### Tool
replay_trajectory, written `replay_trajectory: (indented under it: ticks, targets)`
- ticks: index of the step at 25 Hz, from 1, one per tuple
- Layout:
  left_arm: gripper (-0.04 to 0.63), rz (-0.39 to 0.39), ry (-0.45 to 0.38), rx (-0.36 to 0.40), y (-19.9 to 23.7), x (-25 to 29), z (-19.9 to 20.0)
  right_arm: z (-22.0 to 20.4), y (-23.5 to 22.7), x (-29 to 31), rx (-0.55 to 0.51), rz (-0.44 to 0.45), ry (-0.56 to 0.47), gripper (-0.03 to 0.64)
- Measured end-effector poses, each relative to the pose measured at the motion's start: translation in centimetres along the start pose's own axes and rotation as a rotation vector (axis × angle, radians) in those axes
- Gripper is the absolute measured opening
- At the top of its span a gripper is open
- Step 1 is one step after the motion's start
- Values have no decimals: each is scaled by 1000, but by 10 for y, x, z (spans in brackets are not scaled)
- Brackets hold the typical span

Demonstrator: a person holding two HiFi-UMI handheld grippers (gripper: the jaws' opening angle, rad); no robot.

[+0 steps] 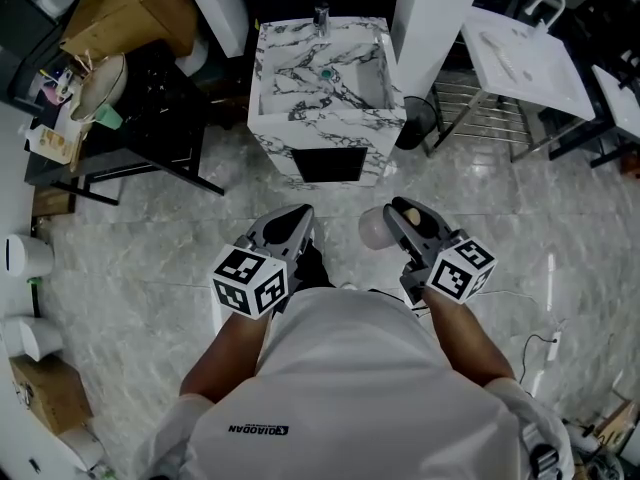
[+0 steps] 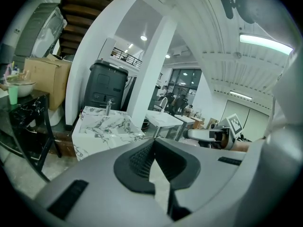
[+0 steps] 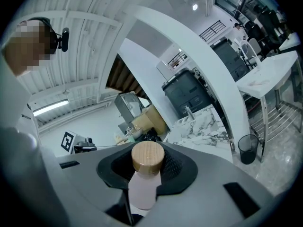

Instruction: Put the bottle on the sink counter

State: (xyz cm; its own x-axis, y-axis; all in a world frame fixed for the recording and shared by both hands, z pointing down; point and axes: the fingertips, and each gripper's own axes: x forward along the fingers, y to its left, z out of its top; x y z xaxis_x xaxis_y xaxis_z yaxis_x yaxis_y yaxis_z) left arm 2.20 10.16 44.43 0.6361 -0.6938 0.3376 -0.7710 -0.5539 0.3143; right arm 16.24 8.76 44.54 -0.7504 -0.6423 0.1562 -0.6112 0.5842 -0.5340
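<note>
1. Bottle [image 3: 143, 186]: pale body with a round wooden cap [image 3: 147, 158]. It is held off the ground in front of the person and well short of the sink. In the head view it lies crosswise, with the body sticking out to the left of the jaws and the cap between them.
2. Right gripper [image 1: 400, 220]: jaws part-way spread and pinching the bottle just under the cap. The ribbed dark pads [image 3: 174, 167] press on either side.
3. Left gripper [image 1: 293, 220]: jaws pressed together at the tips with nothing between them. Its own view shows the pads [image 2: 142, 159] meeting along a thin seam. It is held level with the right gripper, just beside it.
4. Both grippers point toward the sink unit [image 1: 300, 140], a white block with grey marble veining and a dark opening low on its front face.
5. Sink top: a sunken basin with a green drain fitting [image 1: 326, 72] and a metal faucet [image 1: 321, 16] at the back edge. A flat ledge runs round the basin.
6. Floor [image 1: 150, 238]: pale veined tile lies between the person and the sink.
7. Right of the sink: a small black bin [image 1: 415, 123], then a white basin [image 1: 520, 63] on a metal frame.
8. Left of the sink: a dark table [image 1: 150, 118] with a bowl [image 1: 95, 86] on it and a cardboard box [image 1: 130, 8] behind it.
</note>
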Motion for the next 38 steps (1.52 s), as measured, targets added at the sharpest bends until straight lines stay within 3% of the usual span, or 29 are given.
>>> replay_trajectory:
  ticks: [18,26,38]
  targets:
    - [14,-22,28,-28,116,56,56,48,-40,123,13,-38,35,127]
    - [14,-45,33,21,179,80,93,76,-51,190,3,-63,15,127]
    - [14,-139,71,80,256,109,124,100,-59,276,-5,-127,-10,127]
